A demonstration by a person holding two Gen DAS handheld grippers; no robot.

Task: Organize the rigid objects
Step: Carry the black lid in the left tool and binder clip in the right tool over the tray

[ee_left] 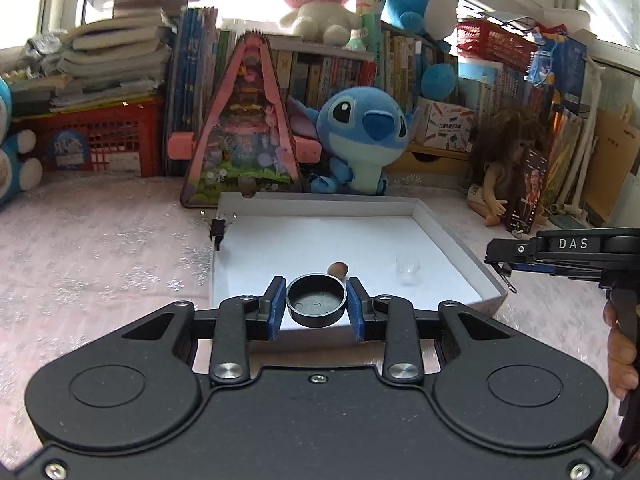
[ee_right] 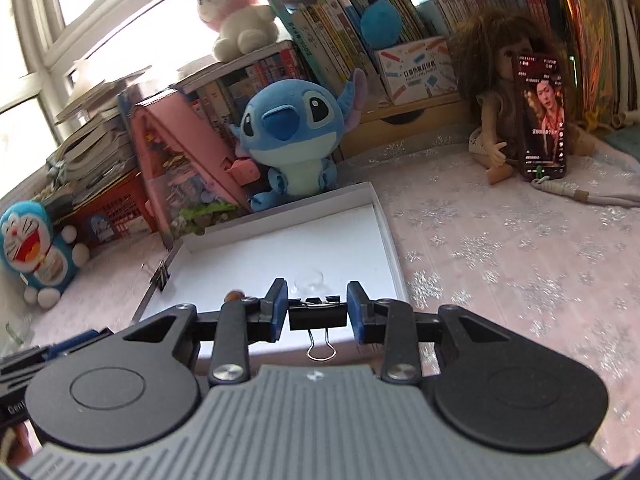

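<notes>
Clamped between the blue pads of my left gripper (ee_left: 316, 309) sits a small black round cap (ee_left: 316, 305), open side up, while my right gripper (ee_right: 317, 309) pinches a black binder clip (ee_right: 317, 316) with its wire loop hanging; both hover at the near edge of the white tray (ee_left: 448, 224), so I judge I should carry each further in over the floor, lower, then release clear of the clear cup (ee_left: 407, 270) and brown nut (ee_left: 337, 269). Beyond lie pink snowflake cloth (ee_left: 100, 248), a blue plush (ee_left: 360, 140), a doll (ee_right: 500, 120), books
</notes>
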